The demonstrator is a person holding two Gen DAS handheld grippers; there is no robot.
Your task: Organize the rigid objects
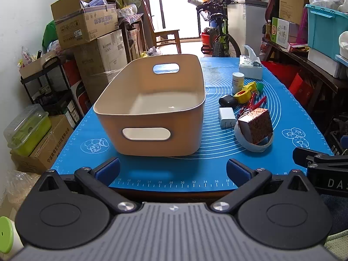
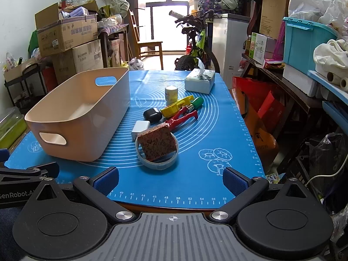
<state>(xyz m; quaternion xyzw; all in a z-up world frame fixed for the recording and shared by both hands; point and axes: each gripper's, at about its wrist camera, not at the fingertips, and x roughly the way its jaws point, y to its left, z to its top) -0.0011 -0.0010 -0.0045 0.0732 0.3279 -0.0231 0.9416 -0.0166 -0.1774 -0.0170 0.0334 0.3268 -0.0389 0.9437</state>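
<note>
An empty beige bin (image 1: 150, 106) (image 2: 80, 117) stands on the blue mat (image 1: 217, 158) (image 2: 206, 174). Right of it lies a pile: a patterned box (image 1: 257, 124) (image 2: 157, 144) leaning in a tape ring (image 1: 254, 145) (image 2: 156, 163), a white charger (image 1: 226, 116) (image 2: 140, 128), a black case (image 1: 227, 101) (image 2: 152, 114), red pliers (image 1: 257, 104) (image 2: 182, 117), a yellow tape measure (image 1: 244, 92) (image 2: 174, 107), a small bottle (image 1: 237, 82) (image 2: 171, 94). My left gripper (image 1: 173, 171) is open and empty at the mat's near edge before the bin. My right gripper (image 2: 170, 181) is open and empty before the pile.
A tissue box (image 1: 250, 67) (image 2: 200, 82) stands at the mat's far end. Cardboard boxes (image 1: 87, 26) are stacked left of the table. A bicycle (image 1: 219, 37) stands behind. Shelves with a teal crate (image 2: 304, 41) run along the right.
</note>
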